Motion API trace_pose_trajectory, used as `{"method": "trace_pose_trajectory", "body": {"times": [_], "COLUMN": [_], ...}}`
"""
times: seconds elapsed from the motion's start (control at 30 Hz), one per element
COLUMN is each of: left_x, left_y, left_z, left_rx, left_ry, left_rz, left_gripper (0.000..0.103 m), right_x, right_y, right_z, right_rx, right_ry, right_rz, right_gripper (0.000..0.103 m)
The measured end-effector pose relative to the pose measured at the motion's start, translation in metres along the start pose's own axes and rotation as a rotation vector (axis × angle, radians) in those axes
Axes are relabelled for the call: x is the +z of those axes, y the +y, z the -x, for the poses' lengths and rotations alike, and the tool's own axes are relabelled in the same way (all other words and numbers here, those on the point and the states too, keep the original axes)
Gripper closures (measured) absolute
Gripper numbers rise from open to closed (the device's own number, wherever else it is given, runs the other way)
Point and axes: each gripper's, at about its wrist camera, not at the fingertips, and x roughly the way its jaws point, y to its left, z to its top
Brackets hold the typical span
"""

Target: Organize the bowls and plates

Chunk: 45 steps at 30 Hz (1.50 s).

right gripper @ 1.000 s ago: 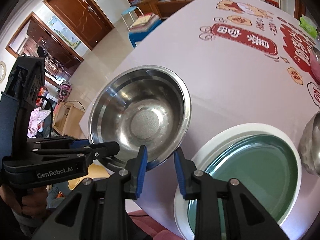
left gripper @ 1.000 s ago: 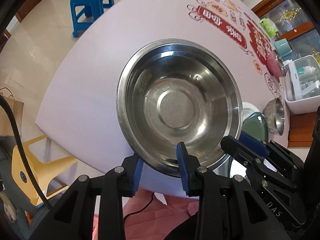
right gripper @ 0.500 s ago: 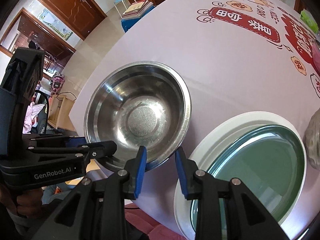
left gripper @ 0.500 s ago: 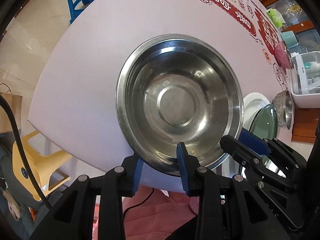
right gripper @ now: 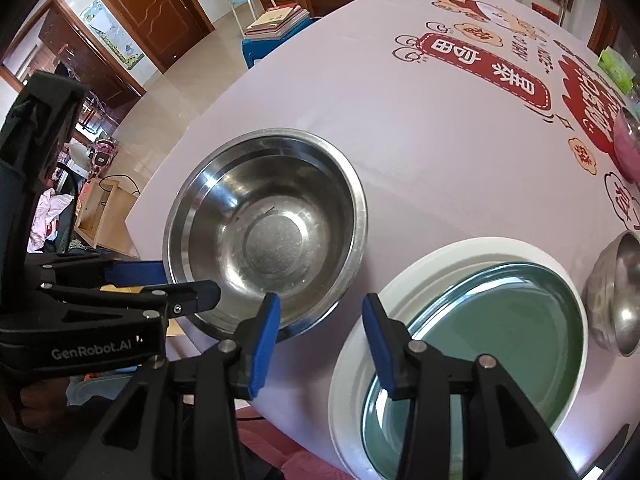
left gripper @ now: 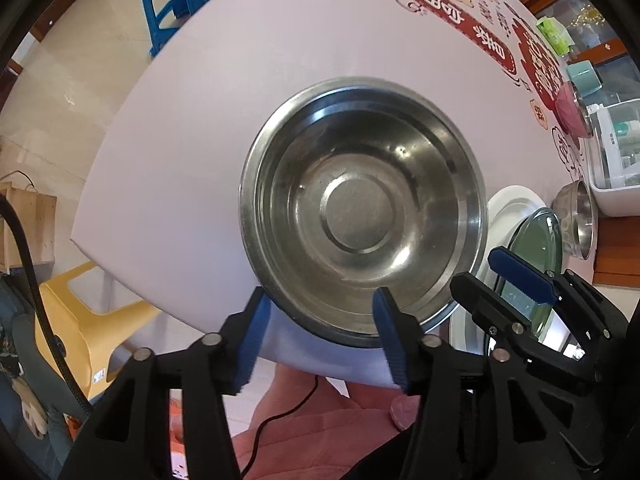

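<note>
A large steel bowl sits upright on the white table near its front edge; it also shows in the right wrist view. My left gripper is open, its blue pads straddling the bowl's near rim without touching. My right gripper is open, between the bowl and a green plate stacked on a white plate. A small steel bowl lies on its side to the right. A pink bowl and a teal cup stand further back.
A white dish rack stands at the table's right edge. The tablecloth has red print at the back. A blue stool and a yellow chair stand on the floor to the left.
Both grippers have opened wider. The left gripper let go of the large steel bowl's rim and drew back a little; the bowl rests on the table.
</note>
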Motion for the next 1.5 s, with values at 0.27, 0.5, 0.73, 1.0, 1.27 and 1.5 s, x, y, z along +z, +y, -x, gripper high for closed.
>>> {"method": "trace_pose_trajectory", "body": {"times": [0.27, 0.5, 0.73, 1.0, 1.27, 1.5], "left_x": [-0.007, -0.012, -0.010, -0.008, -0.002, 0.008], "left_y": [-0.017, -0.044, -0.085, -0.150, -0.214, -0.256], "left_z": [0.021, 0.046, 0.073, 0.096, 0.111, 0.122], "left_rx": [0.092, 0.107, 0.081, 0.047, 0.028, 0.022], "left_ry": [-0.071, -0.134, -0.209, -0.279, -0.331, -0.378], "left_rz": [-0.022, -0.055, -0.101, -0.182, -0.277, -0.331], "left_gripper": [0.028, 0.026, 0.025, 0.025, 0.024, 0.022], "right_x": [-0.006, -0.014, -0.024, -0.038, -0.048, -0.053], "right_y": [-0.012, -0.026, -0.053, -0.097, -0.149, -0.207], "right_z": [0.019, 0.044, 0.076, 0.107, 0.138, 0.161], "right_rx": [-0.006, -0.002, -0.025, -0.068, -0.130, -0.208], "right_ry": [-0.062, -0.149, -0.246, -0.323, -0.397, -0.447], "right_rz": [0.001, 0.003, -0.012, -0.070, -0.147, -0.230], "right_gripper": [0.060, 0.059, 0.059, 0.049, 0.046, 0.044]}}
